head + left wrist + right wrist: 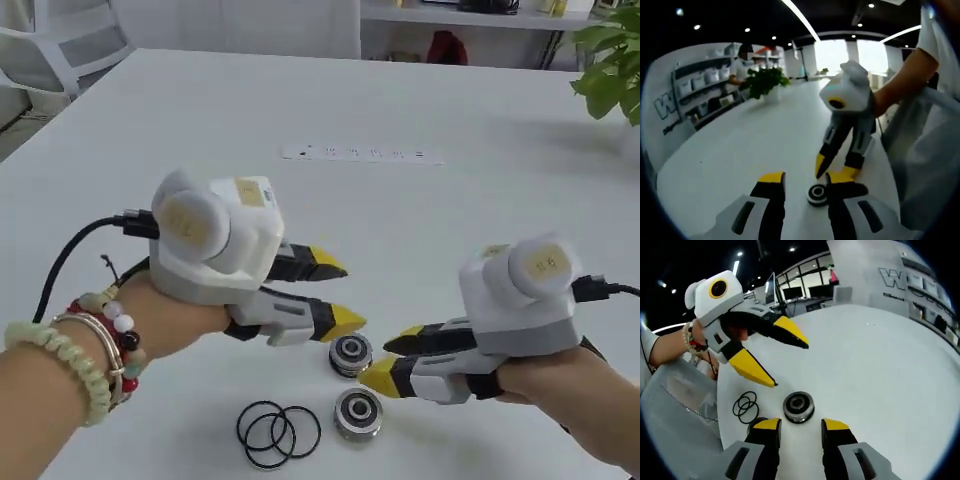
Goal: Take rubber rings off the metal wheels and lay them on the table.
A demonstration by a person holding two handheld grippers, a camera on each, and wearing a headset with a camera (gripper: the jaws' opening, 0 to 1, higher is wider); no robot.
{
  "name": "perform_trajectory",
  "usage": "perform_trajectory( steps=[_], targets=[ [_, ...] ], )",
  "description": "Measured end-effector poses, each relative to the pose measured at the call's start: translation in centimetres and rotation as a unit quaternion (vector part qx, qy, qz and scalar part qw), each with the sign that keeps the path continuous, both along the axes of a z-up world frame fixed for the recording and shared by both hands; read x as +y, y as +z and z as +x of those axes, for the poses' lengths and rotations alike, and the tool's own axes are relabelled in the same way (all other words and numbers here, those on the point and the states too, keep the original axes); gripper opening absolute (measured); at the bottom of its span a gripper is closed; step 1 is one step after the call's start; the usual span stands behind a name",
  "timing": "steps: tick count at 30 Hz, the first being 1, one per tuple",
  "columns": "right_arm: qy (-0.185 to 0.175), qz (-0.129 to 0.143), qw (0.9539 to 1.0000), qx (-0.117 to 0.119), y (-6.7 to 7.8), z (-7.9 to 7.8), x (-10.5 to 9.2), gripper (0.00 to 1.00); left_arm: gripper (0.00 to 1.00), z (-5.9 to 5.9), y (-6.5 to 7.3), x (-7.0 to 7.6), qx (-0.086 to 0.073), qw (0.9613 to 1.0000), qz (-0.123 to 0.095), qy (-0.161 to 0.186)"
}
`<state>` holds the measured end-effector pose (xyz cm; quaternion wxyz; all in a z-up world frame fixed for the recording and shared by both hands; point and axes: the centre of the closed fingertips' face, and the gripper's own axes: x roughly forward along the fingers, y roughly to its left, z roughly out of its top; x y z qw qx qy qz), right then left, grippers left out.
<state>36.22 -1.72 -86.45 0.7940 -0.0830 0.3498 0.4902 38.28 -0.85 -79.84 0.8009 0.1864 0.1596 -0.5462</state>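
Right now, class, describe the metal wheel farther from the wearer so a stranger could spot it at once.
On the white table, find the left gripper and right gripper, yellow tips facing. The farther metal wheel lies flat between those tips. The second wheel lies nearer the person, beside three loose black rubber rings.

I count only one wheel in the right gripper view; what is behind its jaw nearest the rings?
The second metal wheel, mostly covered by that jaw; only its dark upper edge shows there.

left gripper (338, 292) — jaws wide apart | right gripper (385, 362) — jaws parted, tips facing the left gripper
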Motion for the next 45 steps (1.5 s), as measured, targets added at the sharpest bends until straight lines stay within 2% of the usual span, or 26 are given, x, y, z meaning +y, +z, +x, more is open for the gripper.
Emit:
perform_trajectory(
  steps=[5, 10, 14, 17, 21, 27, 29, 39, 42, 44, 45],
  targets=[
    [-0.002, -0.004, 1.0000, -0.002, -0.2, 0.1, 0.1, 0.28, 0.30, 0.0, -2.1, 0.4, 0.021, 0.9996, 0.016, 0.002],
    [-0.002, -0.006, 0.9999, -0.009, -0.1, 0.2, 0.2, 0.25, 0.29, -0.1, -2.6, 0.2, 0.029, 0.9995, 0.013, 0.004],
    [-0.006, -0.005, 0.9999, -0.012, -0.2, 0.4, 0.3, 0.24, 0.26, -0.4, -3.2, -0.1, 0.033, 0.9992, 0.020, -0.001],
    [-0.002, -0.008, 0.9999, -0.013, -0.3, 0.3, 0.3, 0.23, 0.26, -0.6, -3.7, -0.3, 0.048, 0.9987, 0.014, -0.002],
    [0.002, -0.007, 0.9999, -0.016, -0.3, 0.1, 0.6, 0.22, 0.23, -0.6, -4.7, 0.0, 0.053, 0.9982, 0.028, 0.003],
    [0.007, -0.010, 0.9997, -0.022, -0.4, 0.1, 0.8, 0.20, 0.18, -0.6, -4.8, 0.0, 0.054, 0.9981, 0.030, 0.007],
    [0.008, -0.012, 0.9996, -0.024, -0.4, 0.1, 0.8, 0.19, 0.15, -0.7, -5.0, -0.1, 0.062, 0.9976, 0.029, 0.011],
    [0.015, -0.022, 0.9992, -0.031, -0.6, 0.1, 0.5, 0.13, 0.14, -0.8, -5.1, 0.0, 0.077, 0.9967, 0.015, 0.022],
    [0.025, -0.034, 0.9982, -0.042, -0.6, 0.1, 0.3, 0.07, 0.14, -0.7, -5.0, 0.0, 0.078, 0.9966, 0.012, 0.024],
    [0.023, -0.040, 0.9972, -0.058, -0.5, 0.5, 0.1, 0.01, 0.14, -0.7, -5.0, 0.0, 0.079, 0.9965, 0.011, 0.025],
    [0.024, -0.038, 0.9978, -0.049, -0.6, 0.3, 0.2, 0.01, 0.14, -0.8, -5.0, 0.0, 0.079, 0.9965, 0.011, 0.026]
  ],
)
